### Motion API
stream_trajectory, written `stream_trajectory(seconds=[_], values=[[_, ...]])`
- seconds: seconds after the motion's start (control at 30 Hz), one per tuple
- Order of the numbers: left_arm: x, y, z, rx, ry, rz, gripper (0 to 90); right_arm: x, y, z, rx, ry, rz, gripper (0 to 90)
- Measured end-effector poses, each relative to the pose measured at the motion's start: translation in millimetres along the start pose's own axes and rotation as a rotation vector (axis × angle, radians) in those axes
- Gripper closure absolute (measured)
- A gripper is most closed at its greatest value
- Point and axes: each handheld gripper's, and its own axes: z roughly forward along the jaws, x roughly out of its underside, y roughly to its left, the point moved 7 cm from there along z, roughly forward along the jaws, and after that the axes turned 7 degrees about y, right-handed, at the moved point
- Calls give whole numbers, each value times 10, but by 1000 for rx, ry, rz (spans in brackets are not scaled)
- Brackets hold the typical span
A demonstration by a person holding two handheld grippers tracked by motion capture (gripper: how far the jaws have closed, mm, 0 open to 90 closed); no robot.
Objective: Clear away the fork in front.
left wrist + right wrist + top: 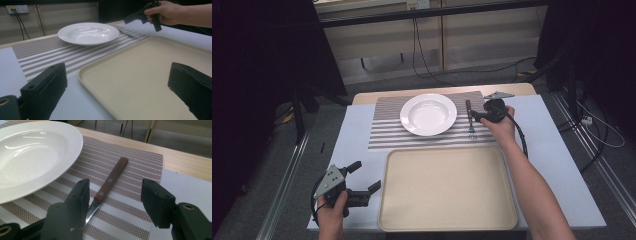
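Left tool [364,177]: lower left of the high view, over the desk [357,132] edge beside the tray; jaws wide apart, holding nothing.
Right tool [113,202]: upper right of centre in the high view, over the fork; jaws spread wide, gripping nothing.
Fork [110,180]: wooden handle, flat on the striped mat [384,130], between the right tool's jaws, just right of the plate.
Plate [428,114]: white, centre of the mat.
Tray [447,187]: beige, lower centre, bare.

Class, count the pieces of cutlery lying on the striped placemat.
1: a wooden-handled fork right of the white plate, between the right gripper's open jaws.
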Motion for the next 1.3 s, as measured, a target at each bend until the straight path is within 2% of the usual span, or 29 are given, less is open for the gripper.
stream_trajectory(seconds=[0.13,0.17,0.23,0.3,0.47,0.57,0.67,0.7,0.83,0.87,0.93,1.0,1.13,1.17,1.2,1.23,1.3], values=[[10,8,-8,-4,4,-5,26,-13,37,72,2,41,-30,448],[12,11,-10,-3,4,-5,26,-7,62,114,-16,64,-32,483],[13,19,-15,-4,3,-2,26,-10,71,134,-19,71,-37,489],[18,28,-18,-7,3,-5,26,-36,98,180,-30,80,-39,537],[26,25,-14,-6,4,-13,26,-24,113,273,-18,133,-69,574],[27,24,-14,-9,4,-15,26,-12,107,367,-19,146,-47,591],[36,30,-10,-11,12,-8,26,13,97,415,-8,169,-50,605],[42,31,-7,-9,15,-10,26,16,101,445,-20,177,-35,644],[43,41,-17,-15,12,-8,26,16,114,469,-36,196,3,694],[43,40,-19,-15,12,-10,26,10,122,471,-41,209,21,747],[44,39,-22,-16,13,-9,26,8,119,468,-46,218,25,771],[46,36,-25,-14,11,-15,26,13,95,457,-67,222,70,776],[50,48,-27,-11,8,-18,26,32,77,421,-72,242,57,778],[50,48,-28,-10,8,-17,26,52,68,389,-65,252,33,779],[48,47,-26,-8,5,-22,26,52,68,389,-65,252,33,779],[49,62,-27,-7,3,-23,26,88,74,337,-60,264,6,778],[50,76,-20,-3,-1,-28,26,105,74,314,-63,267,0,778]])
